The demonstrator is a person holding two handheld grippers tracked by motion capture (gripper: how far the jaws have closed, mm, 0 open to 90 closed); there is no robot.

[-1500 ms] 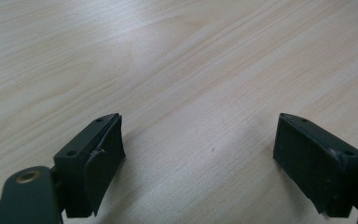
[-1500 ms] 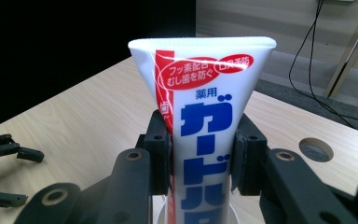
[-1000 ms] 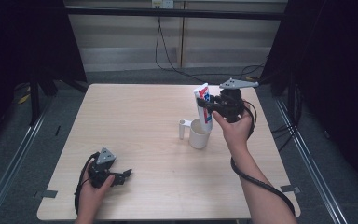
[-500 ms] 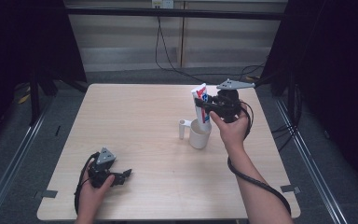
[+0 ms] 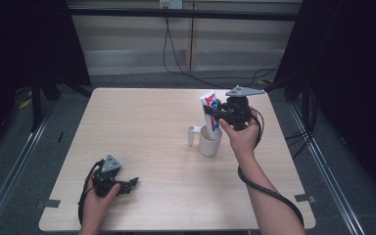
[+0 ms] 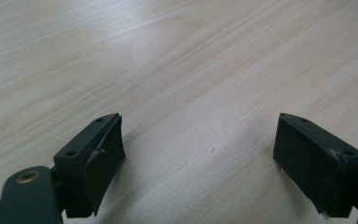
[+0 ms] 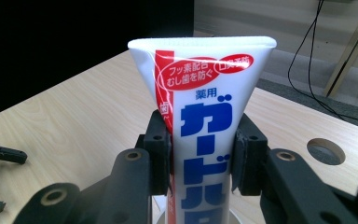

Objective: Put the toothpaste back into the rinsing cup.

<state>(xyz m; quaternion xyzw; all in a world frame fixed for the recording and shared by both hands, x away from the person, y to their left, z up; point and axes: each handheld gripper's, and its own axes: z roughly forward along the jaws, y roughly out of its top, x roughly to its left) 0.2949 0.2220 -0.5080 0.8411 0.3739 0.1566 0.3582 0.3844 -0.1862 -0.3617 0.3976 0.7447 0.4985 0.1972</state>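
A white toothpaste tube with red and blue print stands upright, crimped end up, over a white mug at the table's middle right. My right gripper is shut on the tube, and in the right gripper view both pads press the tube at its sides. The tube's lower end dips toward the mug's mouth; whether it touches inside is hidden. My left gripper rests low at the table's front left, open, and the left gripper view shows its jaws wide apart over bare wood.
The light wooden table has a round cable hole near its far side. Cables trail over the floor behind the table. Dark curtains stand at both sides.
The right hand has shifted slightly with the tube held over the mug. The left hand has stayed in place.
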